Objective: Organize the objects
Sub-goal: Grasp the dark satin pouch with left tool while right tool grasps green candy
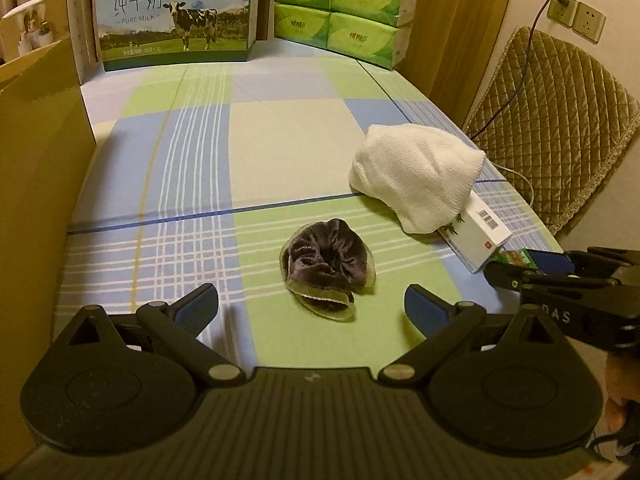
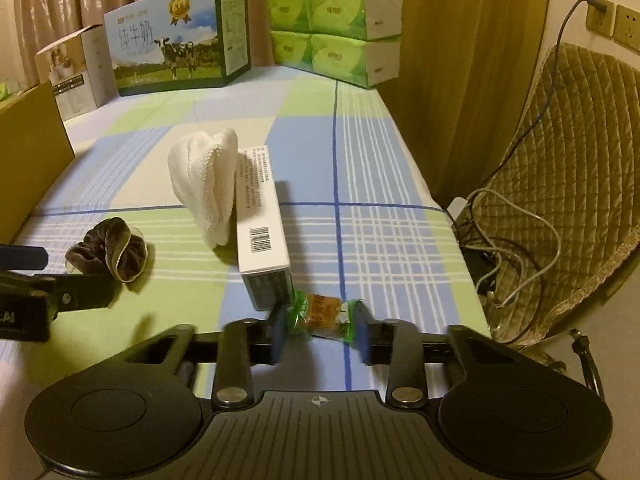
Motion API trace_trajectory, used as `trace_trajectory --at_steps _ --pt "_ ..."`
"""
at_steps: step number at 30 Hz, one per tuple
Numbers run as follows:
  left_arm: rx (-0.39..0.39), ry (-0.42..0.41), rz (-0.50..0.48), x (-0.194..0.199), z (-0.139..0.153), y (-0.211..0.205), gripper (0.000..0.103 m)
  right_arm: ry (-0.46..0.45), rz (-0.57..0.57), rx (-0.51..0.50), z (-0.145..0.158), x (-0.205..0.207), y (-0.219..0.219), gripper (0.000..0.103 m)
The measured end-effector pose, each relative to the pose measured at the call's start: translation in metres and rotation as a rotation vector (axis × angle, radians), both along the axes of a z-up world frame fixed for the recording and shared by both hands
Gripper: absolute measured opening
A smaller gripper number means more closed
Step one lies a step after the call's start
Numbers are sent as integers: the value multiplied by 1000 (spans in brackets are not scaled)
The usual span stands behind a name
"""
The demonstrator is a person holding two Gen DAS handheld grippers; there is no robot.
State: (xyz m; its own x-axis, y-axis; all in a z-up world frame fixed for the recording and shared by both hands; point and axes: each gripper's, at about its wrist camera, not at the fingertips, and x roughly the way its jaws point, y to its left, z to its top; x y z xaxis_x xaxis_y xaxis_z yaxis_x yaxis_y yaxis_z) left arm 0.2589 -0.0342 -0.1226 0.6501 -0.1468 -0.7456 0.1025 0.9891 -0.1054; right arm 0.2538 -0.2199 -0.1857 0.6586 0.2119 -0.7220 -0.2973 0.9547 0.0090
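The right gripper (image 2: 320, 326) has its two blue-padded fingers (image 2: 279, 334) pressed on the ends of a small snack in a green and orange plastic wrapper (image 2: 322, 314). The snack sits between the pads, low over the checked blue and green cloth of the counter (image 2: 360, 184), just beside the near end of the long white cardboard box with a barcode (image 2: 260, 232). Whether the snack touches the box I cannot tell.

The left gripper (image 1: 312, 306) has its fingers wide apart and holds nothing. It hovers just in front of the dark purple velvet scrunchie (image 1: 326, 266), which lies on the cloth.

The step in hand seems to be taking the snack away to its place. The wrapper is thin and slippery, and it is held only by its crimped ends, so the grip should stay firm but not crush the content. It is better to lift straight up first, because a sideways pull could push the white box. The crumpled white textured towel (image 2: 208, 188) leans on that box and may shift with it. The big brown cardboard box (image 1: 40, 184) on the left side is possibly the goal, but this is only a guess.
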Motion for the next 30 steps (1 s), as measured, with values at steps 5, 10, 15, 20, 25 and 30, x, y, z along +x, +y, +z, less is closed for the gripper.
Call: trace_trajectory --at_steps 5,10,15,20,25,30 --pt "-14 -5 -1 6 -3 -3 98 4 -18 31 5 -6 -7 24" --pt "-22 11 1 15 -7 -9 85 15 -37 64 10 -13 -14 24" --pt "-8 13 10 25 -12 -13 71 24 -26 63 12 -19 -12 24" --pt "1 16 6 25 -10 -11 36 24 0 69 17 -23 -7 24" --pt "20 25 -19 12 -4 -8 25 18 41 77 30 -31 -1 24" --pt "24 1 -41 -10 16 -4 25 -8 69 81 53 -41 5 24"
